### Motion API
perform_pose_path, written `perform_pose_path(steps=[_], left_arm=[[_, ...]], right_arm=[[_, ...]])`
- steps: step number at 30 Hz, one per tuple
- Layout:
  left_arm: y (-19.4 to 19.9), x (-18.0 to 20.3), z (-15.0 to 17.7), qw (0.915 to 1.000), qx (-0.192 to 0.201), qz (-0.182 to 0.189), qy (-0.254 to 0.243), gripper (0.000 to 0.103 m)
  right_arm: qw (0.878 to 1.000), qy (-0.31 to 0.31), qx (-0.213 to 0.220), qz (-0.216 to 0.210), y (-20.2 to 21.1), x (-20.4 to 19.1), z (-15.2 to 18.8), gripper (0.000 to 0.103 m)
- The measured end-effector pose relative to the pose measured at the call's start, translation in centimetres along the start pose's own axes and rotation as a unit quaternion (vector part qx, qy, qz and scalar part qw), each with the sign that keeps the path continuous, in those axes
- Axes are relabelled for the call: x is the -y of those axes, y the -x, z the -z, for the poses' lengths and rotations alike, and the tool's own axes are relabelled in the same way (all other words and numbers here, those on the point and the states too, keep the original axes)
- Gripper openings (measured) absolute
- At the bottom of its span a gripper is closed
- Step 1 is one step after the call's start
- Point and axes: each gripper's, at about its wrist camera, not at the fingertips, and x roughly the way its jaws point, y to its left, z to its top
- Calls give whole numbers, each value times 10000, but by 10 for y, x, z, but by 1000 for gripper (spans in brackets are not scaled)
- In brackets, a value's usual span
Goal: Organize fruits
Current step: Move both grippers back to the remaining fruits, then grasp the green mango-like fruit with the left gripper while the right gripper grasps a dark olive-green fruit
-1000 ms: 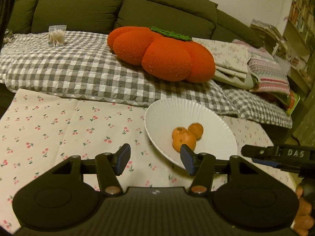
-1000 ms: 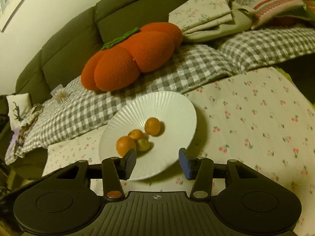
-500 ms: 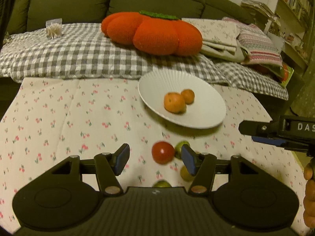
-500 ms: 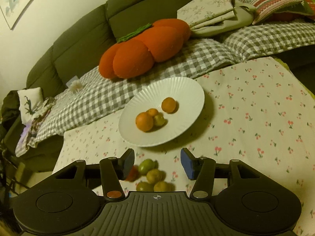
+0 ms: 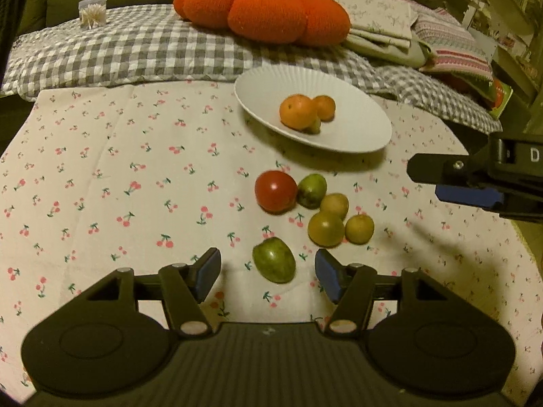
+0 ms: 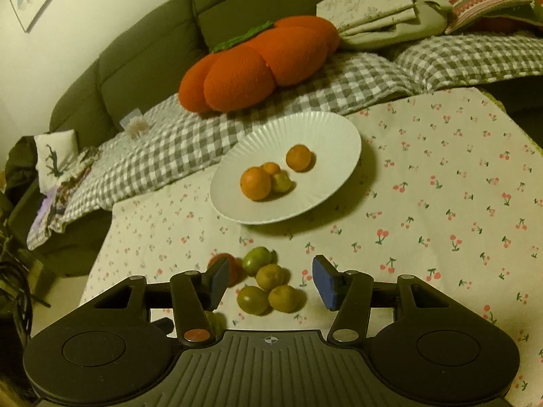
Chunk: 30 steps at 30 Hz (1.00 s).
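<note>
White and ribbed, the round plate (image 5: pixel 356 135) sits on the desk's cherry-print cloth (image 5: pixel 101 176) with small orange fruits (image 5: pixel 298 112) in it. Near the plate lie a red tomato (image 5: pixel 275 191) and five green and yellow fruits (image 5: pixel 325 229). Both the left gripper (image 5: pixel 268 273) and the right gripper (image 6: pixel 268 283) have jaws wide open, holding nothing.

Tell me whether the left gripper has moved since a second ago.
Yes. The left gripper has pulled back from the white plate; loose fruit on the cloth now shows ahead of its jaws.
</note>
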Motion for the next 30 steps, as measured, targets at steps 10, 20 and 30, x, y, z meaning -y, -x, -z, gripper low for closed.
perform_pose_path(steps=[10, 20, 30], left_arm=[[-16, 0, 3, 9998, -158, 22, 129, 49], [-16, 1, 2, 9999, -61, -51, 133, 29], [-4, -21, -6, 9974, -66, -192, 688, 29]], right_arm=[[9997, -26, -255, 60, -17, 4, 8, 53], [9994, 70, -336, 45, -23, 0, 12, 53], [9967, 389, -587, -410, -37, -24, 24, 53]])
